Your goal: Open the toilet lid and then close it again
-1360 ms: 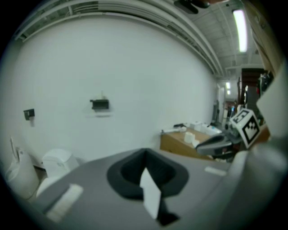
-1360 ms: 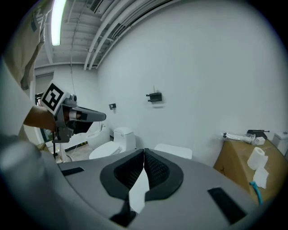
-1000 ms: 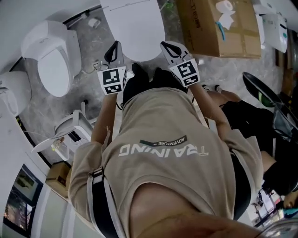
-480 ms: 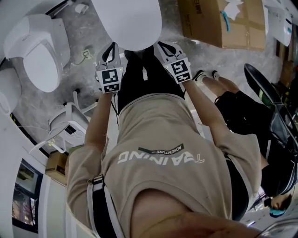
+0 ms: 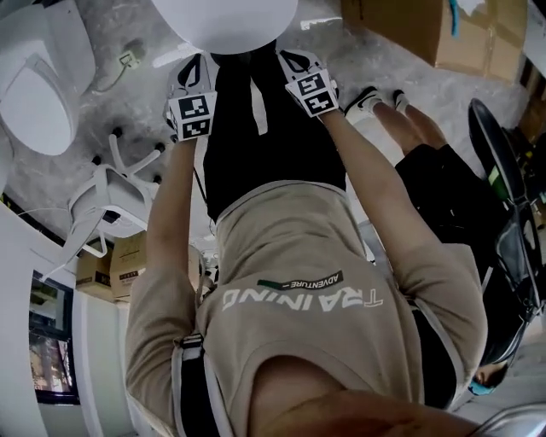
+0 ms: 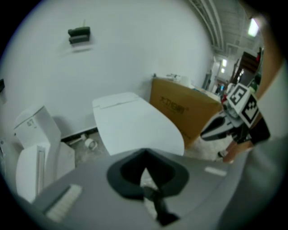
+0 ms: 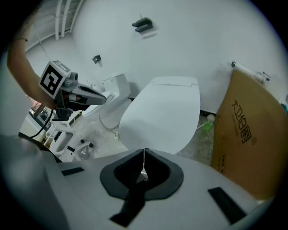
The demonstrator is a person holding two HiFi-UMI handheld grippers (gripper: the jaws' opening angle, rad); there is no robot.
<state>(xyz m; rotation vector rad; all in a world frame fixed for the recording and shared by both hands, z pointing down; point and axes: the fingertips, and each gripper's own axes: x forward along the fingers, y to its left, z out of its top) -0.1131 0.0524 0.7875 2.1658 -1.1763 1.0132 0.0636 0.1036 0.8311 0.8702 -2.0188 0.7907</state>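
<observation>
Toilet lid (image 5: pixel 226 21) beyond left hand-held gripper (image 5: pixel 193 67)

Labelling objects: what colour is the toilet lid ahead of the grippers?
White; the toilet lid shows best in the right gripper view.

I read TRAINING in white capitals on the person's beige shirt (image 5: pixel 303 294), upside down in the head view; a dark strip beside it says ADVENTURE; the big cardboard box (image 7: pixel 252 134) at the right carries dark printed characters I can't read with any certainty; the small carton (image 5: pixel 128 256) at the left has a black label too small for me; the left marker cube (image 5: pixel 190 115) and right marker cube (image 5: pixel 311 92) show square black-and-white codes, no letters.
</observation>
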